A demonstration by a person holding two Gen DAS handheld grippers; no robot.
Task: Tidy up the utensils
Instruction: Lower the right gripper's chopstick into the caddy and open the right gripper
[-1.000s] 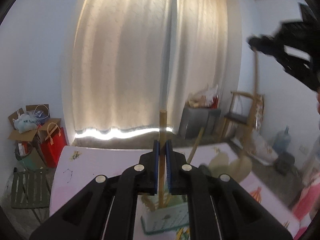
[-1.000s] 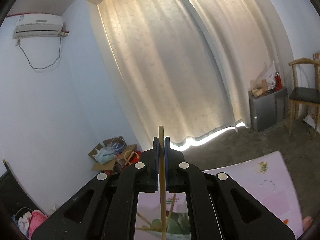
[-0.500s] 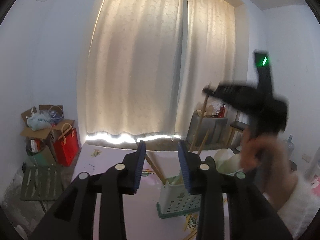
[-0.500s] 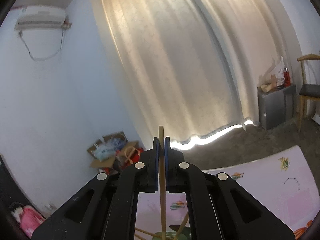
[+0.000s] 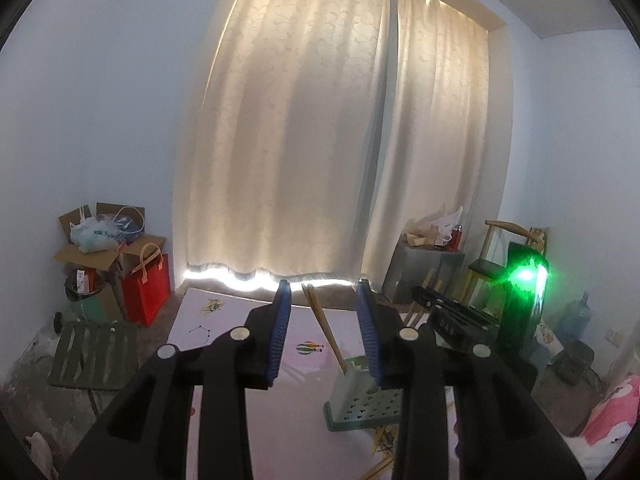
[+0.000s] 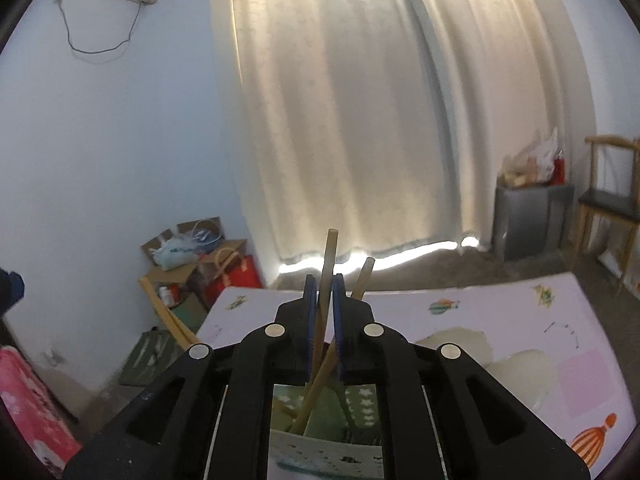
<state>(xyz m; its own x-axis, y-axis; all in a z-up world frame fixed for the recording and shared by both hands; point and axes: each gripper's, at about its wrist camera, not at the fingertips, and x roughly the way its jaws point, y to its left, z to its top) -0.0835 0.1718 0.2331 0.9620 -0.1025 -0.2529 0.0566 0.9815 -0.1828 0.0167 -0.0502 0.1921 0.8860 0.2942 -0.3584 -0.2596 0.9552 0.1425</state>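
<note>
Now, as seen:
Left gripper: jaws stand apart, nothing clamped between them.
Right gripper: jaws are opening, a chopstick seen in the narrow gap, its lower end in the holder.
Utensil holder: set on the pink table, chopsticks leaning inside.

Both wrist views low over the table, facing curtain, sharing holder

A pale printed table carries a green utensil basket.
</note>
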